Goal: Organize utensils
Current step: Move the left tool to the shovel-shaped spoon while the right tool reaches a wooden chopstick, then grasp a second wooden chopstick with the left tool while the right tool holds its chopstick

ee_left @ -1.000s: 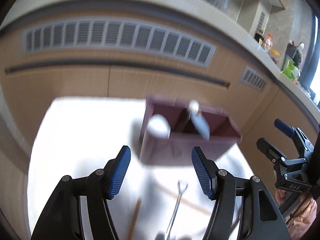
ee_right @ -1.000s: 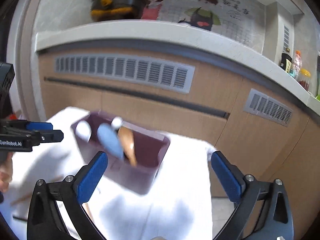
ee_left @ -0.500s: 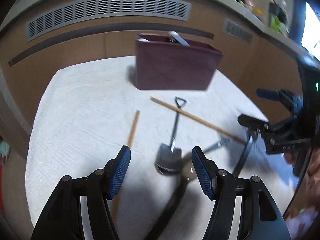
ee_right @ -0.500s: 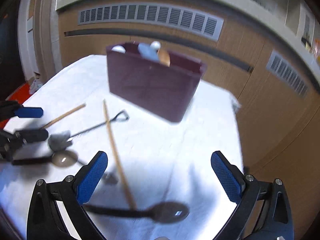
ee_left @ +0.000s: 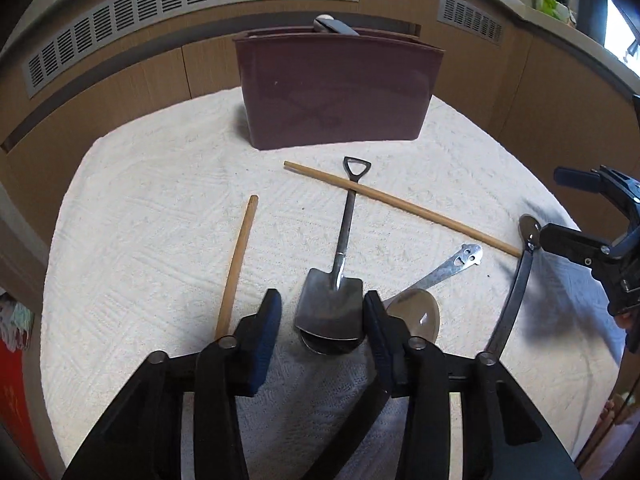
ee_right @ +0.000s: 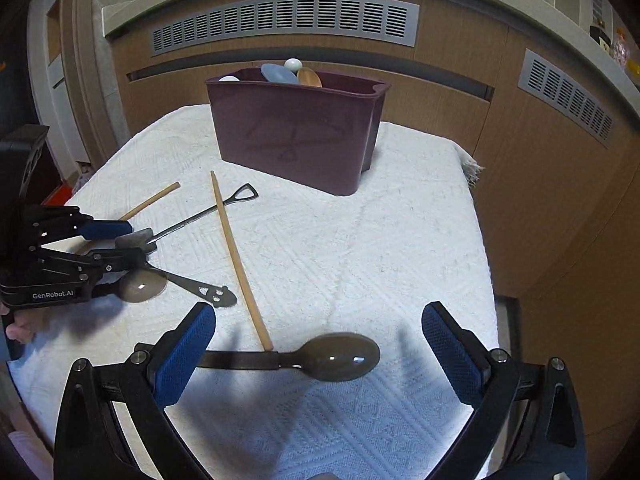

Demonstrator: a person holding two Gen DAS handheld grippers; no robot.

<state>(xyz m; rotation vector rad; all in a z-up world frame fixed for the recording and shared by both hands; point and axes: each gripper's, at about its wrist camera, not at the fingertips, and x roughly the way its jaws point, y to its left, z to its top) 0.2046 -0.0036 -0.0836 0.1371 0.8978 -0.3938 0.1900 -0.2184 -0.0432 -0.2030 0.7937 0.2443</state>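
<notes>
From the right wrist camera I can read one piece of lettering: "GenRobot.AI" in small white print on the black body of my left claw point(ee_right: 132, 246), along the lower side plate near the left edge of the view. The left wrist view gives me nothing I can read. The maroon utensil holder point(ee_right: 296, 132) shows faint marks on its front wall, but they form no letters that I can make out.
</notes>
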